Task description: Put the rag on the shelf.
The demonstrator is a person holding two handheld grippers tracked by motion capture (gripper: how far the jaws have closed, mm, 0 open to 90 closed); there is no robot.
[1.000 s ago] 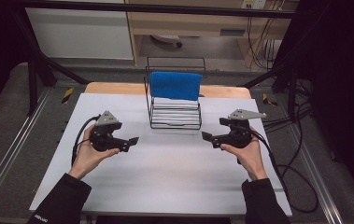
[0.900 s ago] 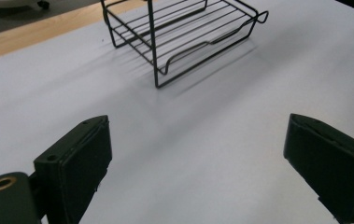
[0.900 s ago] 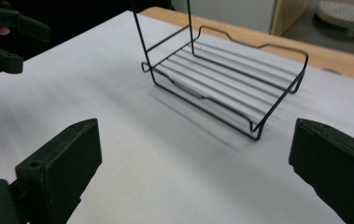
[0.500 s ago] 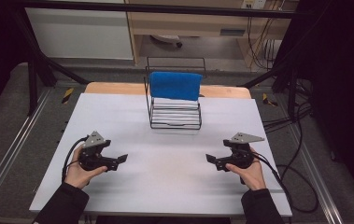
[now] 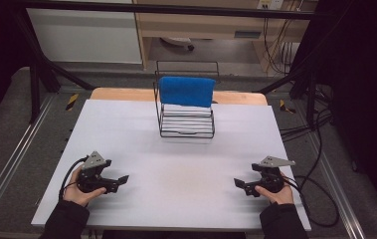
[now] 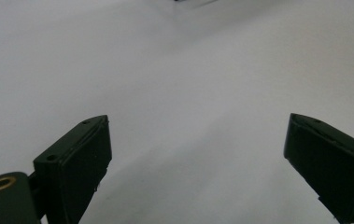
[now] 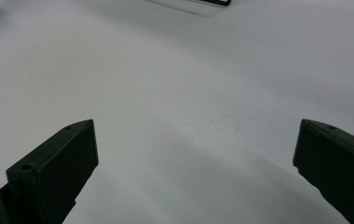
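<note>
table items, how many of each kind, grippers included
Wire rack: 1
Blue cloth, draped over the rack: 1
Grippers, left gripper and right gripper, both with jaws apart and nothing between them: 2
Total: 4

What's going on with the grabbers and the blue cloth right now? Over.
Left gripper open, empty, low at the near left of the table. Right gripper open, empty, near right. Blue cloth draped over the wire rack, untouched. Nothing between them.
</note>
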